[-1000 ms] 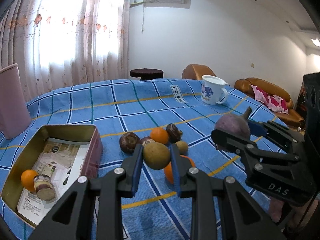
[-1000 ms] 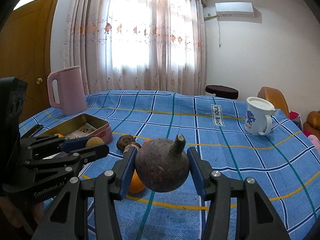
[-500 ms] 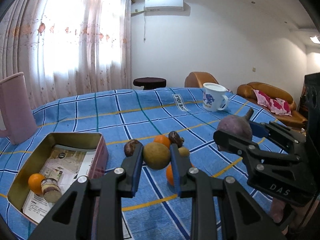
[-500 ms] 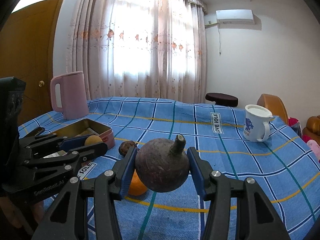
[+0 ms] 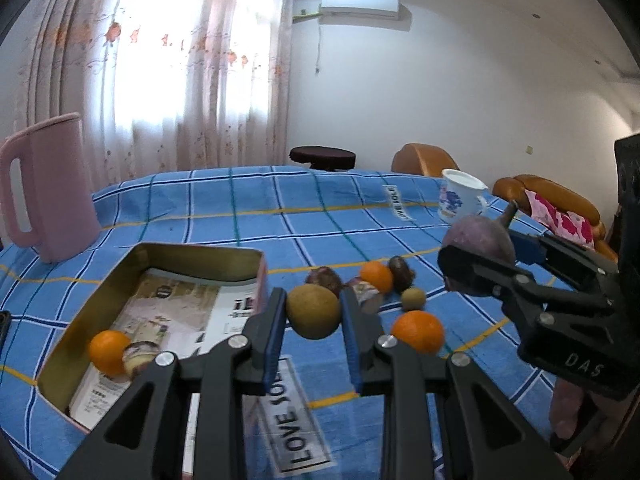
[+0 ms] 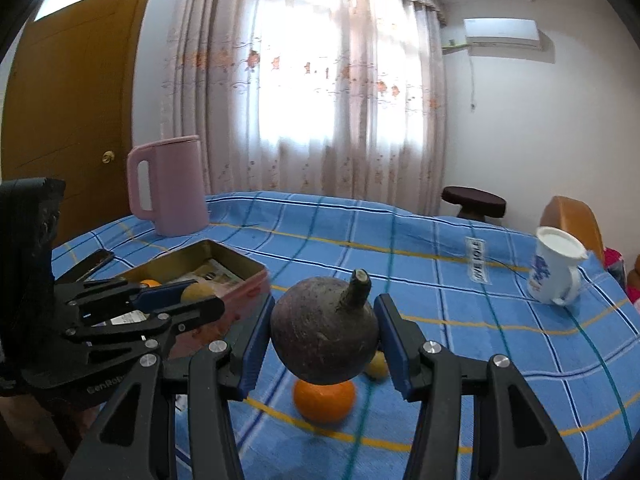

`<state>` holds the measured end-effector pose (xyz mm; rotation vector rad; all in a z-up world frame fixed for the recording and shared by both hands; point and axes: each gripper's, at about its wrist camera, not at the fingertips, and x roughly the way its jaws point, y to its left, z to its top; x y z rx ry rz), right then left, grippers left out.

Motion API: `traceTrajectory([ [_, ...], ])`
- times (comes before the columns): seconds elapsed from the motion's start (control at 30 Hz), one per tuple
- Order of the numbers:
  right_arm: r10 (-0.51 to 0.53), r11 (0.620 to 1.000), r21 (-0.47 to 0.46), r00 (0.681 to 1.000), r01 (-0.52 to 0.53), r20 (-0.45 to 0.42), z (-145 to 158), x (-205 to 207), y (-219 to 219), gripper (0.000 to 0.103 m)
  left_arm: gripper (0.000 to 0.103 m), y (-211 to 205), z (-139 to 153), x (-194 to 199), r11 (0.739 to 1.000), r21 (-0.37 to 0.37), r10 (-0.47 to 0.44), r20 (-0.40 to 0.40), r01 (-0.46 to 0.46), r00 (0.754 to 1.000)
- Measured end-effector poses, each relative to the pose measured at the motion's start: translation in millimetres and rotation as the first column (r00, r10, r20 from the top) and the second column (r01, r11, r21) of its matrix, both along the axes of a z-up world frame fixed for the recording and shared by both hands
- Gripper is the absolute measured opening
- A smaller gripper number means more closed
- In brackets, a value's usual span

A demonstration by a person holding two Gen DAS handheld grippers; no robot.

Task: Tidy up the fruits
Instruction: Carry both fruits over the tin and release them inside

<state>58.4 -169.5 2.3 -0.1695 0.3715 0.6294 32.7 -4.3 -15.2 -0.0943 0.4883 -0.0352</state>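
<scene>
My left gripper (image 5: 314, 316) is shut on a brownish-green round fruit (image 5: 314, 311), held above the table just right of the open tin box (image 5: 200, 255). The box holds an orange (image 5: 107, 351) and a small dark fruit (image 5: 138, 362) on printed paper. My right gripper (image 6: 325, 342) is shut on a dark purple round fruit with a stem (image 6: 325, 340), held above an orange (image 6: 324, 400). On the cloth lie several loose fruits: two oranges (image 5: 418, 330) (image 5: 376, 276), dark fruits (image 5: 324, 280) and a small green one (image 5: 413, 298). The right gripper also shows in the left wrist view (image 5: 476, 256).
A pink jug (image 5: 48, 188) stands at the table's far left. A white mug (image 5: 458, 196) stands at the far right. A dark phone (image 6: 94, 262) lies left of the box. The blue checked tablecloth (image 5: 248, 200) covers the table. Sofa and stool stand beyond.
Both grippers have risen and swung left toward the tin box, each still holding its fruit. The box and jug now sit more centrally in view.
</scene>
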Motion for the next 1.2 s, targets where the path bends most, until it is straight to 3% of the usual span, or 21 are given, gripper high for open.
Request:
traceTrajectory([
  [0.4, 0.141, 0.99, -0.024, 0.988, -0.142, -0.059, 6, 17, 74, 0.053, 0.028, 59, -2, -3, 0.993, -0.025, 0.112, -0.052, -0.113, 0.992],
  [0.77, 0.249, 0.959, -0.098, 0.958, -0.265, -0.144, -18, 20, 150, 0.053, 0.028, 113, -13, -20, 0.971, -0.049, 0.227, -0.097, -0.232, 0.969],
  [1.07, 0.284, 0.934, -0.153, 0.929, -0.324, -0.236, -44, 20, 181, 0.053, 0.028, 132, -24, -25, 0.957, -0.055, 0.275, -0.133, -0.284, 0.952],
  [1.2, 0.255, 0.94, -0.17, 0.939, -0.297, -0.23, -45, 20, 179, 0.058, 0.035, 132, -23, -27, 0.954, -0.068, 0.28, -0.133, -0.291, 0.951],
])
